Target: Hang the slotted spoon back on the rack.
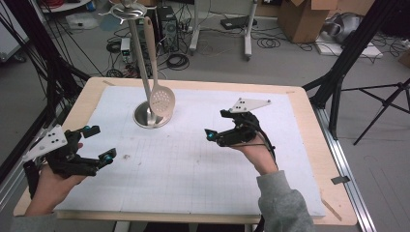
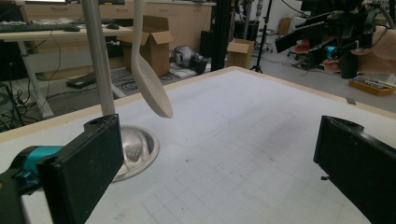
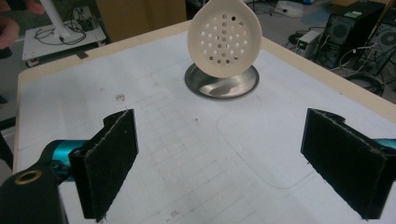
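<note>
A wooden table [image 1: 92, 96] carries a white gridded mat [image 1: 193, 164] that covers most of its top. Toward the far left of the mat stands a metal rack [image 1: 140, 63], a slim upright pole rising from a round, shiny dish-shaped base [image 1: 140, 118]. A cream slotted spoon [image 1: 161, 100] hangs from the rack's top, its perforated bowl down, dangling just above the base and beside the pole; in the right gripper view the spoon [image 3: 227, 39] faces the camera with its holes plain to see, and in the left gripper view it [image 2: 152, 88] shows edge-on next to the pole. The left gripper [image 1: 99, 142] sits low at the mat's left edge, held in a hand, its jaws spread wide and empty, well apart from the rack. The right gripper [image 1: 215, 129] hovers over the middle right of the mat, pointing toward the spoon, its jaws likewise wide apart with nothing between them.
</note>
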{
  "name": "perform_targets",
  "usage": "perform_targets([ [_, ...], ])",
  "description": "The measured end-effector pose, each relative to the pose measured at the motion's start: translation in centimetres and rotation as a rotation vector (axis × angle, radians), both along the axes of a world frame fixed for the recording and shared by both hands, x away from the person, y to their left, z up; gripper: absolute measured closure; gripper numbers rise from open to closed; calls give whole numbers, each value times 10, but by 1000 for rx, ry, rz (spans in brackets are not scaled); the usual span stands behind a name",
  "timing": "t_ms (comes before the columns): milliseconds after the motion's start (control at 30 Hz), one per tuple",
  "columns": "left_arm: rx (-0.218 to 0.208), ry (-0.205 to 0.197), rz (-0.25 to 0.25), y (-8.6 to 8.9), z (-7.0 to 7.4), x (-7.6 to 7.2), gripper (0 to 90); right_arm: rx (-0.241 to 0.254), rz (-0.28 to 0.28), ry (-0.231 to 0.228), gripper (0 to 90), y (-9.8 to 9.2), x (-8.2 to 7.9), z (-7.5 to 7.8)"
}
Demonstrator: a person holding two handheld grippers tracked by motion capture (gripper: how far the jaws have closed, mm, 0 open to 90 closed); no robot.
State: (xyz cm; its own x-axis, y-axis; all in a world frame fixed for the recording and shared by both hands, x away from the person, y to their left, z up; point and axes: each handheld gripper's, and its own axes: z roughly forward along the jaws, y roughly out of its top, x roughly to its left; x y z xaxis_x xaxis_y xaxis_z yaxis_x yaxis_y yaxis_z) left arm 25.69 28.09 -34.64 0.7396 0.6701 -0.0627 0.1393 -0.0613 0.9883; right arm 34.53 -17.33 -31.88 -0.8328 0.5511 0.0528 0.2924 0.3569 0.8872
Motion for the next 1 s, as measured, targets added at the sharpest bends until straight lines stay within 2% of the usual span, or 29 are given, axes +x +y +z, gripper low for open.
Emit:
perform_targets([
  [167,-1,4,-15,-5,0,3,20,17,-11,7,99,-10,-6,-6],
  [500,3,13,-22,-7,0,4,20,47,-69,19,99,-36,-12,-25],
  [600,5,22,-27,-7,-1,5,20,85,-79,35,99,-47,-13,-30],
  [667,2,22,-36,-8,0,5,20,93,-89,45,99,-56,-15,-32],
  [800,4,23,-39,-9,0,6,20,100,-85,39,99,-70,-19,-38],
  [900,10,27,-41,-11,-1,7,20,129,-88,22,99,-79,-24,-41],
  [1000,15,27,-43,-12,-2,8,20,134,-101,-6,99,-85,-29,-41],
])
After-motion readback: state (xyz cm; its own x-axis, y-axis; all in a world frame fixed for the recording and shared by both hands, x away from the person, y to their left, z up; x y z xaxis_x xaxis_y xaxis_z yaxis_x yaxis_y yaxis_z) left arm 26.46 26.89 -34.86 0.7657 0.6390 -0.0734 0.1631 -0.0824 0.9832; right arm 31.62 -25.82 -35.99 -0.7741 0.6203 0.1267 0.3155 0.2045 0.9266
